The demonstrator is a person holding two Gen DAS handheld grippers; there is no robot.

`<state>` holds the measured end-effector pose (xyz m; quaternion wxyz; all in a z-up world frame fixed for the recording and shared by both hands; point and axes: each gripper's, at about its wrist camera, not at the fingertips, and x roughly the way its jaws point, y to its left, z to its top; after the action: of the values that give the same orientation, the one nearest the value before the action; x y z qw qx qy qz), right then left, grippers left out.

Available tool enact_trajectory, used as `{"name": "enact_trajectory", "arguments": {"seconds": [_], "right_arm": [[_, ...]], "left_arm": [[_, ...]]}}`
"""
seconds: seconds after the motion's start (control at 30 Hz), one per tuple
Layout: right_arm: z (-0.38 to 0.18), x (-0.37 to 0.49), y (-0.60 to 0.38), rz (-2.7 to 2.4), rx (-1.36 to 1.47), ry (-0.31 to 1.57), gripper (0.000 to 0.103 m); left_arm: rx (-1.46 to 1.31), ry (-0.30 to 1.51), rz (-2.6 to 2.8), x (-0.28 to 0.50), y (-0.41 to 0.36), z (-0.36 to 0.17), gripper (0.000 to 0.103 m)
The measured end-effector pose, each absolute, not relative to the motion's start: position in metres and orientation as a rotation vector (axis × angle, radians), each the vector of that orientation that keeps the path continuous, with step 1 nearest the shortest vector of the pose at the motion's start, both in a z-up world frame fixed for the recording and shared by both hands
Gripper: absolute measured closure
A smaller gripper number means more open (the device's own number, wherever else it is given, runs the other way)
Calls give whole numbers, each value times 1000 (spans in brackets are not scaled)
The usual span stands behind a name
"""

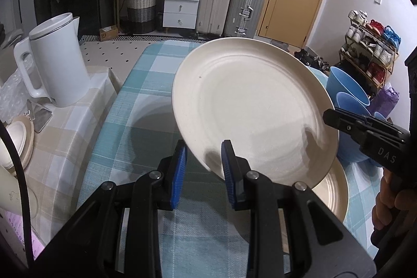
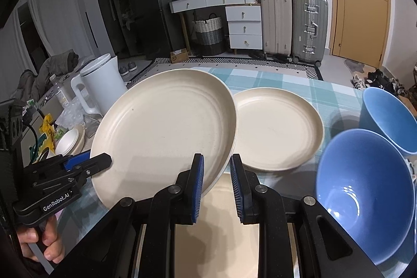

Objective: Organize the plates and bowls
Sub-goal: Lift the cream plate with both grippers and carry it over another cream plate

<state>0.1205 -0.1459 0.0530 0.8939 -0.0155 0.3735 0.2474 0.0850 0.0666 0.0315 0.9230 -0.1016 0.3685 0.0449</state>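
Observation:
A large cream plate hangs tilted above the checked tablecloth, gripped from two sides. My left gripper is shut on its near rim, and appears again at the plate's left edge in the right wrist view. My right gripper is shut on the rim at the plate's lower right, and shows at the plate's right edge in the left wrist view. A smaller cream plate lies flat on the table behind. Another cream plate lies directly under the right gripper. Two blue bowls stand to the right.
A white kettle stands on the beige checked table to the left, with a stack of small cream dishes near it. The teal checked table ends at its far edge before drawers and suitcases. A shoe rack stands far right.

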Motion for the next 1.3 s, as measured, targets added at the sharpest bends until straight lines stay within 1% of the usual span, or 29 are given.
{"name": "enact_trajectory", "arguments": {"seconds": [0.5, 1.3], "right_arm": [[57, 94, -176, 494, -4, 763, 81], [54, 54, -205, 461, 38, 766, 81]], "left_arm": [[-161, 762, 65, 64, 38, 36, 80], [-111, 805, 13, 32, 7, 25, 79]]}}
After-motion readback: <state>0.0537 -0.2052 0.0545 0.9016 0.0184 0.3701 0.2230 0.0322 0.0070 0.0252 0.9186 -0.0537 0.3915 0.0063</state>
